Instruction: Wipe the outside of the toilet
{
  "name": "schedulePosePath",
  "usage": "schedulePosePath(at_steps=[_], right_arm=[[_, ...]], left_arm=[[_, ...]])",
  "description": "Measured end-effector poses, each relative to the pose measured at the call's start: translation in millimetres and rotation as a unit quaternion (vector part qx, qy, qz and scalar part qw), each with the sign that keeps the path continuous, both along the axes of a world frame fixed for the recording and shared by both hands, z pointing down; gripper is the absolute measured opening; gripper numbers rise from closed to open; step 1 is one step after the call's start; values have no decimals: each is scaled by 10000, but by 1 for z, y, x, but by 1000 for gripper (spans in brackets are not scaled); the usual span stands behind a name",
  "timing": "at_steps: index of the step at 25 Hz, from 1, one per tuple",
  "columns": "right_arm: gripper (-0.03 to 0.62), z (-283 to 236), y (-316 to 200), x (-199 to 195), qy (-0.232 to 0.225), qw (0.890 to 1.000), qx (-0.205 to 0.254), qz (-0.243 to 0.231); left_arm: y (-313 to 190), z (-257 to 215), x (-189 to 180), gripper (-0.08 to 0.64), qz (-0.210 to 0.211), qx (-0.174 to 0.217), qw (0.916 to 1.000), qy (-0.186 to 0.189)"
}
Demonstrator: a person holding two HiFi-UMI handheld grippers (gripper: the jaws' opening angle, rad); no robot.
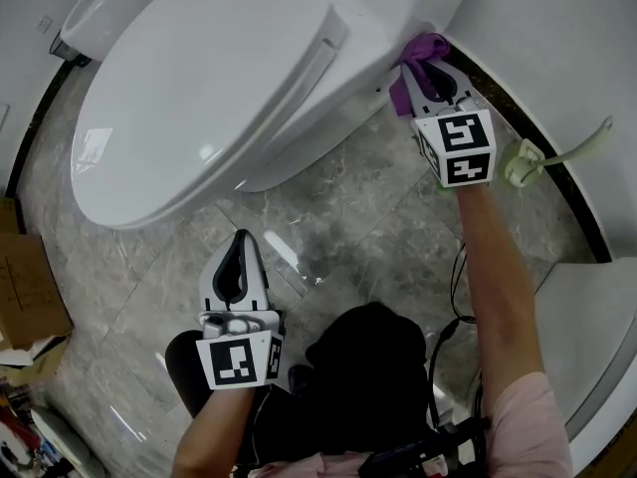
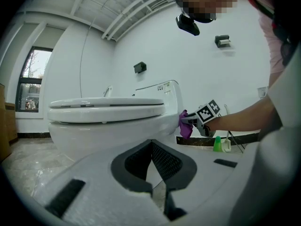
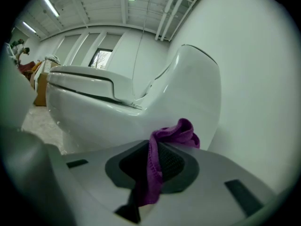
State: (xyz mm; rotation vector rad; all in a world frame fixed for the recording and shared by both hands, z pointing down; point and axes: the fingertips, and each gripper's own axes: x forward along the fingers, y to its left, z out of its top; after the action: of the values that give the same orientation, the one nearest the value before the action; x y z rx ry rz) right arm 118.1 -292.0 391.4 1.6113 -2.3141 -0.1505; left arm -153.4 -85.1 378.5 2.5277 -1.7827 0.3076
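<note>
A white toilet (image 1: 229, 78) with its lid down fills the upper left of the head view. My right gripper (image 1: 430, 68) is shut on a purple cloth (image 1: 422, 52) and presses it against the toilet's outer side near the back. In the right gripper view the purple cloth (image 3: 162, 149) hangs pinched between the jaws, close to the toilet body (image 3: 188, 93). My left gripper (image 1: 236, 267) hovers low over the marble floor, shut with nothing in it, in front of the bowl (image 2: 108, 121). The left gripper view shows the cloth (image 2: 185, 123) on the toilet's side.
A green spray bottle (image 1: 526, 157) lies on the floor by the white wall at the right. A cardboard box (image 1: 25, 287) stands at the left edge. A white fixture (image 1: 597, 317) curves along the lower right. The person's knee is below the left gripper.
</note>
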Motion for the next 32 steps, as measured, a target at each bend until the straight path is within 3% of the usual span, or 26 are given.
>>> schedulePosePath(at_steps=[32], right_arm=[[58,-5,51,-83,80,9973,-49,-729]], left_arm=[[21,-10,-31,8,-61,177,9998,93]])
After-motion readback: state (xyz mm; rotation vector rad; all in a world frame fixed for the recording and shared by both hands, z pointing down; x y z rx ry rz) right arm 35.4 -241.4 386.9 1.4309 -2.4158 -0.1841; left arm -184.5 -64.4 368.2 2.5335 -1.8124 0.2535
